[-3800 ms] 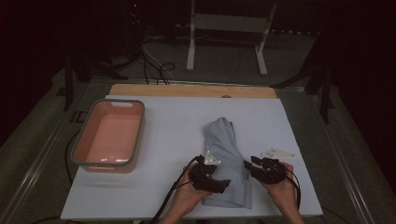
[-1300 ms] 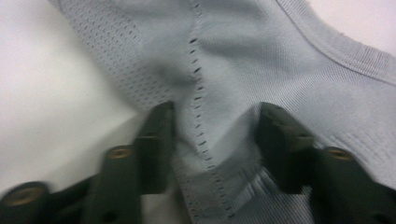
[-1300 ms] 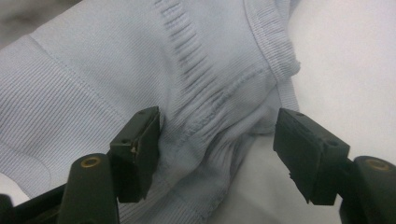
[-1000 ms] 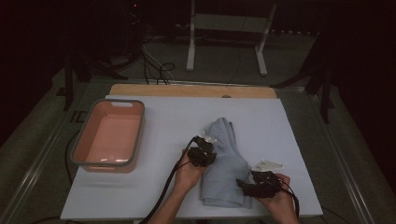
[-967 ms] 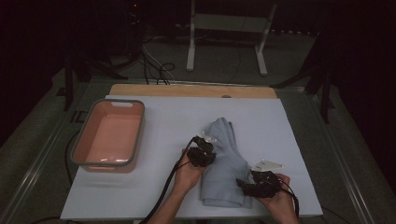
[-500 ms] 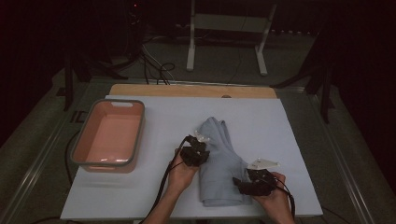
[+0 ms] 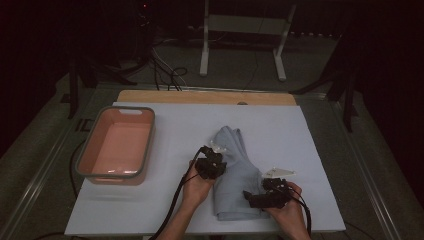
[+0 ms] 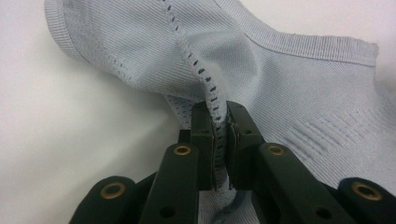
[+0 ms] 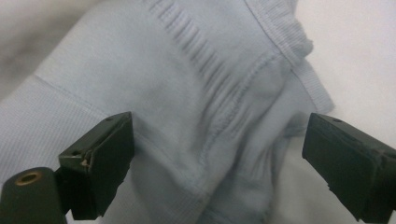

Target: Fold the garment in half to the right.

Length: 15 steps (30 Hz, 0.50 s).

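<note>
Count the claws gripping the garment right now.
1. The left claw is shut on a seam of the light blue garment. The right claw stands open over its near end, having just opened.

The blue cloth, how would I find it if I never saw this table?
Look at the white table. Right of the pink tub, near the front edge, lies the blue cloth, between two hands. It is the only soft, crumpled thing there.

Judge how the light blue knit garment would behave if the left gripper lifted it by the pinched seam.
The garment would probably drape and sag: its fabric already folds softly around the left gripper. It looks thin and light. The ribbed knit likely grips the pads rather than slipping.
</note>
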{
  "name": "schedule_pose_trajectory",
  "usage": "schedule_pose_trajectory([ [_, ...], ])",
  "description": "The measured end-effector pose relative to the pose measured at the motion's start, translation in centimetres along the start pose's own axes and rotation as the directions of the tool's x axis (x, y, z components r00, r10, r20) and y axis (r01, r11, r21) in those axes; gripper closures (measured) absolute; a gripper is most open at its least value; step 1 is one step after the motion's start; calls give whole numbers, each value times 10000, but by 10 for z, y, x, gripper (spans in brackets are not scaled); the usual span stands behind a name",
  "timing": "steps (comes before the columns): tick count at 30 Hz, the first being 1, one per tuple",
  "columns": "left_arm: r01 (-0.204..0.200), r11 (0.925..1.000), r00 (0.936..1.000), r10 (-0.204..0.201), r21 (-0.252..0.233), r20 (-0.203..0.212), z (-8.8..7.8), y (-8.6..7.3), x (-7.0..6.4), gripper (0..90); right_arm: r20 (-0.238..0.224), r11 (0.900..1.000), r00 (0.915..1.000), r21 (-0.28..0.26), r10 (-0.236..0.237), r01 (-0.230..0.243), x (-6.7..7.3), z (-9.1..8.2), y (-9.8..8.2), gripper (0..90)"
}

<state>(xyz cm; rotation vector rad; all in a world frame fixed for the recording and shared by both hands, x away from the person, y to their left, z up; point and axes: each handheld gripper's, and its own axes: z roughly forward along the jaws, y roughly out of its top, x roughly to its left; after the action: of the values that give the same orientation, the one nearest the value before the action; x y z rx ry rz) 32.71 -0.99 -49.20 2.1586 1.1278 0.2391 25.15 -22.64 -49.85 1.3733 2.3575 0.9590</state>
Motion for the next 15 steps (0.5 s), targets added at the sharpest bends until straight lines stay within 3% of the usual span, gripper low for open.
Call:
schedule_pose_trajectory([
  [2,30,10000,10000,-30,-26,-12,0,0,0,834,-289,9997,9993,-112,224,-227,0,0,1,94],
  [5,209,9995,9998,-208,-254,70,-4,0,-1,802,-228,9997,9995,-126,207,-210,2,0,2,94],
  [6,213,9991,9998,-210,-372,74,-7,0,-2,696,-200,9999,9997,12,145,-145,3,2,2,94],
  [9,51,9977,9999,-41,-675,138,-16,-1,-6,608,-178,9997,9998,189,126,-123,2,3,0,94],
  [13,-236,9944,9985,285,-1031,462,-27,-3,-15,600,-54,9989,9996,382,276,-273,-1,4,-2,95],
  [15,-356,9925,9956,454,-1168,822,-30,-4,-20,615,-93,9981,9995,534,311,-306,-2,5,-3,96],
])
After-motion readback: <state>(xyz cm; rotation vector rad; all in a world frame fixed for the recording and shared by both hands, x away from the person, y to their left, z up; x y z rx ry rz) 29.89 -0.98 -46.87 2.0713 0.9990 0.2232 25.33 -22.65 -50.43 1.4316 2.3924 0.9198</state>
